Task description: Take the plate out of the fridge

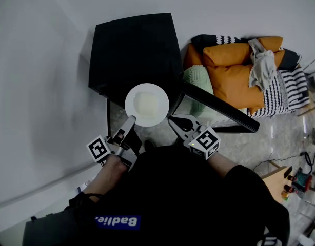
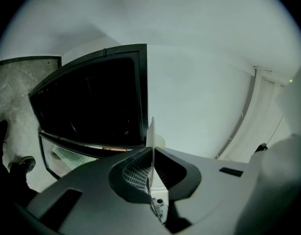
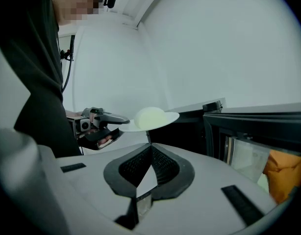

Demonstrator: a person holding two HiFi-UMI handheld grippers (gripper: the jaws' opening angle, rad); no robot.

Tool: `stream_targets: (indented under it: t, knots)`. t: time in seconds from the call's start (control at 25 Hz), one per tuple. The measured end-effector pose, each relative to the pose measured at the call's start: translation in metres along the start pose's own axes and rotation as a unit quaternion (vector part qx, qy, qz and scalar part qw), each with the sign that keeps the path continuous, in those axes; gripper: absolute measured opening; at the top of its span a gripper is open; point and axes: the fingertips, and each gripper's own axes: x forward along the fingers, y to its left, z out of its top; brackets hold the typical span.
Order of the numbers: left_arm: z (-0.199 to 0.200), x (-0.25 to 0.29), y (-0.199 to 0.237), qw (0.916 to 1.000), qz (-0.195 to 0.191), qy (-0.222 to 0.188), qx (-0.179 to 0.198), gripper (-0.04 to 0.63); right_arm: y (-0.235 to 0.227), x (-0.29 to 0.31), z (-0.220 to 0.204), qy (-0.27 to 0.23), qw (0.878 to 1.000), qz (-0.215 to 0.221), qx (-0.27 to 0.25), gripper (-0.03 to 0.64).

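Since the left gripper is pinching the near rim of the plate, which shows edge-on between the pads in the left gripper view, the plate sits level. Judged reason: so the pale lump on it cannot slide.

- Plate position: centre of the head view, in the air outside the fridge, just in front of its open front.
- Right gripper: jaws pressed together, nothing between them. It is just right of the plate and appears not to touch it. Judged free for the door.
- Edges: the glass door stands open and runs toward the lower right, with its hinge end near the plate's right rim.
- Open room: toward the bottom of the frame, at the person's body. The cushions at upper right are well apart.
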Motion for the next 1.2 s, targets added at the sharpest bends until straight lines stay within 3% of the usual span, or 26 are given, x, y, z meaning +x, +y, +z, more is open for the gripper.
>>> stream_targets:
  t: [1.2]
  knots:
    - [-0.0028,-0.0048,-0.0037,0.9999,-0.008,-0.01,-0.002,0.02,0.0027,0.0007,0.0003,-0.003,1.0,0.007,-0.013,0.008]
